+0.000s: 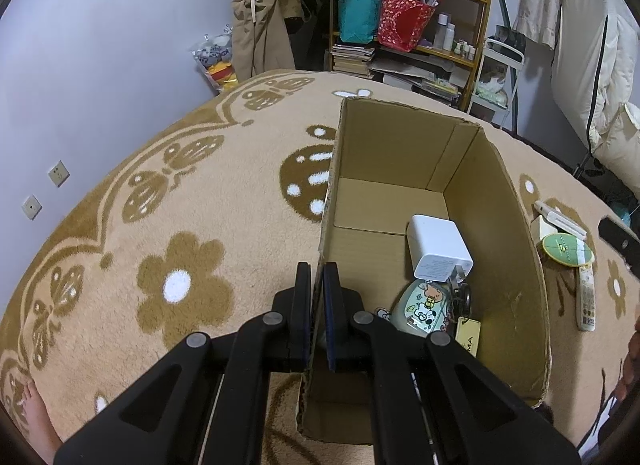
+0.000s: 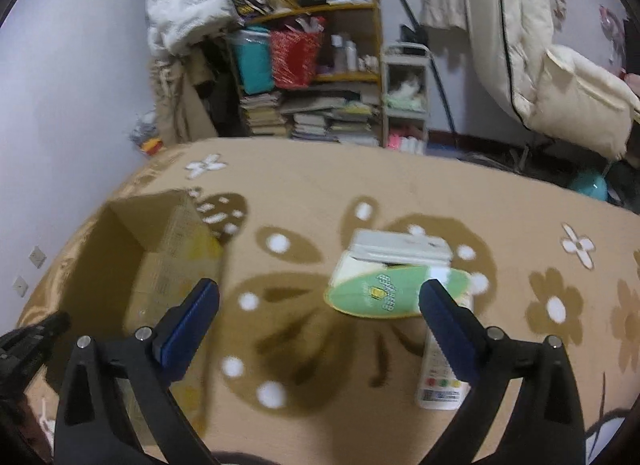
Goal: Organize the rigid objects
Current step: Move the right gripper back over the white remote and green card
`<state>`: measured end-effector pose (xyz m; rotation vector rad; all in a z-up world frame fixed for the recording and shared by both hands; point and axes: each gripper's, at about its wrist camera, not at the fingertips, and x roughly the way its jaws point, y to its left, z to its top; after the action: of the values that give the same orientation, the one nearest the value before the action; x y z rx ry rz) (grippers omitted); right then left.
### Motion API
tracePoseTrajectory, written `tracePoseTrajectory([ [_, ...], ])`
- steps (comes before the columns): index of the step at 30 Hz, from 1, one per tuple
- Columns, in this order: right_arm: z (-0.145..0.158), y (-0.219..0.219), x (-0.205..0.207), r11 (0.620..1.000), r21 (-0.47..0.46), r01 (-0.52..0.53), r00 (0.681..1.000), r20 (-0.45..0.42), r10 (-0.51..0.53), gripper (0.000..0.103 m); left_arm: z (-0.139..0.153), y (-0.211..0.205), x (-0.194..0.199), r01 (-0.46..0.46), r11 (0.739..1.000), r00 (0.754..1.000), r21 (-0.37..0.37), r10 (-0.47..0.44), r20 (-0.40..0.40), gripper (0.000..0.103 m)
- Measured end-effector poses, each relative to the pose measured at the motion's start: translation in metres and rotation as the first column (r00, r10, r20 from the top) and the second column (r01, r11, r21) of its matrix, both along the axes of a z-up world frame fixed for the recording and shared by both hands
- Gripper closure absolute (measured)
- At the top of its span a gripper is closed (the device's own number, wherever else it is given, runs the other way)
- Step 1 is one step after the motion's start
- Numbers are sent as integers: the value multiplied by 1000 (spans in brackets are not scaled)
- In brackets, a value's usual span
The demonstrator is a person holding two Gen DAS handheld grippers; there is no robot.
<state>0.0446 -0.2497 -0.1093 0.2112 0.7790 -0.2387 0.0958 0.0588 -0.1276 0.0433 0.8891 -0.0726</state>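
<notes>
Left gripper (image 1: 318, 269): jaws closed on the near left wall of the cardboard box (image 1: 508, 265), one pad outside the wall and one inside, the cardboard edge pinched between them. The box stands open-topped on the patterned carpet (image 1: 168, 201).

Inside the box, just right of this gripper: a white charger block (image 1: 438, 247), lying against a pale case with cartoon stickers (image 1: 424, 307). A yellow tag (image 1: 466, 335) lies beside the case; its lettering is cut off by the gripper's arm. A dark item between charger and tag is too small to identify.

Right gripper (image 2: 320, 297): jaws spread wide, nothing between the pads, nothing touched. No earlier view is available for comparison. It hangs over bare carpet (image 2: 312, 185), with the box (image 2: 160, 257) to its left.

Ahead and right of the right gripper, outside the box: a round green tin (image 2: 376, 295), partly covered by the right finger (image 2: 448, 325). Behind the tin lies a white flat pack (image 2: 400, 249), apparently resting on another pale item; motion blur prevents a firm reading. A white remote control (image 2: 440, 381) lies near the right finger, its upper end hidden behind it.

The right wrist view is blurred throughout. The box's contents are not visible from that side.
</notes>
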Motion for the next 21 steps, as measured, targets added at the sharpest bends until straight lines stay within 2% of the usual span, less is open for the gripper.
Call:
tracePoseTrajectory([
  [7, -34, -33, -9, 996, 33, 79, 995, -63, -76, 0, 0, 0, -1, -1, 1000, 1000, 4, 1, 1, 98],
  [21, -86, -48, -6, 986, 12, 165, 965, -206, -159, 0, 0, -1, -1, 0, 1000, 1000, -1, 0, 0, 98],
])
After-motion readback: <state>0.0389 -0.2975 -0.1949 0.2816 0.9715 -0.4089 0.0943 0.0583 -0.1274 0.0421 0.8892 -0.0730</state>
